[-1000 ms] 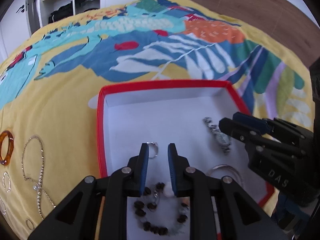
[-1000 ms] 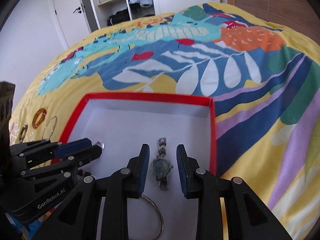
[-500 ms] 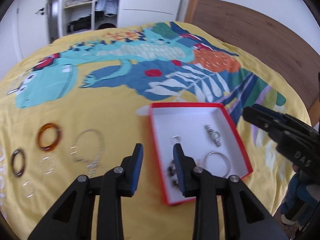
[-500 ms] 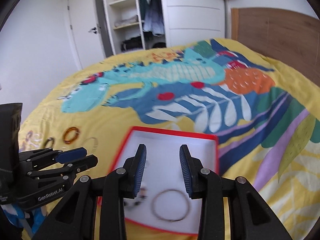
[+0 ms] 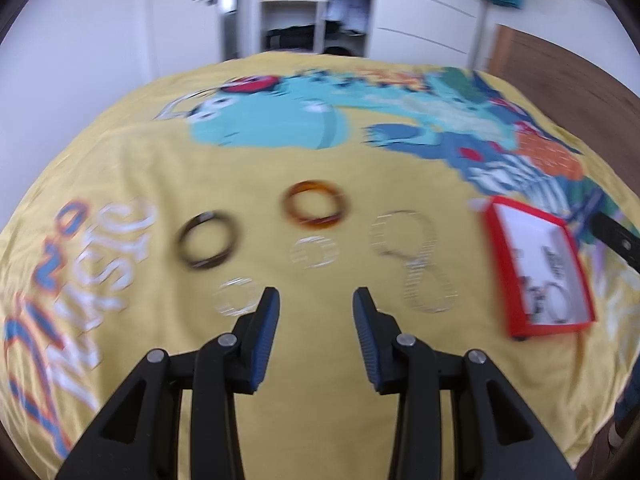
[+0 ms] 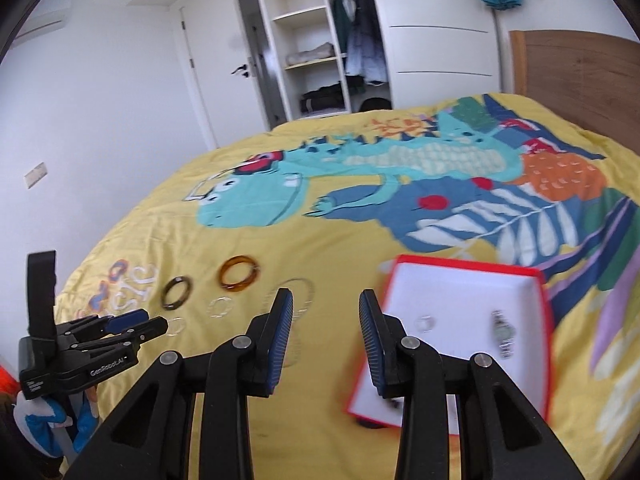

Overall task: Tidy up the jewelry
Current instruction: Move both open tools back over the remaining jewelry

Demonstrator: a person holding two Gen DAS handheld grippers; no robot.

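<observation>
A red box with a white inside (image 5: 496,216) (image 6: 464,262) lies on the yellow bedspread and holds a watch (image 6: 502,332), a ring (image 6: 425,323) and other pieces. Loose on the bedspread lie an amber bangle (image 5: 315,209) (image 6: 239,278), a dark bangle (image 5: 208,239) (image 6: 176,298), clear rings (image 5: 315,252) (image 5: 236,297) and a silver chain necklace (image 5: 416,260). My left gripper (image 5: 316,304) is open and empty above the loose pieces. My right gripper (image 6: 326,308) is open and empty, left of the box.
The bedspread (image 6: 360,208) has a dinosaur print. A wooden headboard (image 6: 576,76) stands at the right, an open wardrobe (image 6: 316,40) and a door at the back. The left gripper shows in the right wrist view (image 6: 132,326).
Both grippers have lifted away from the box and opened wider. The left one has swung left over the loose jewelry. The box now lies to its right.
</observation>
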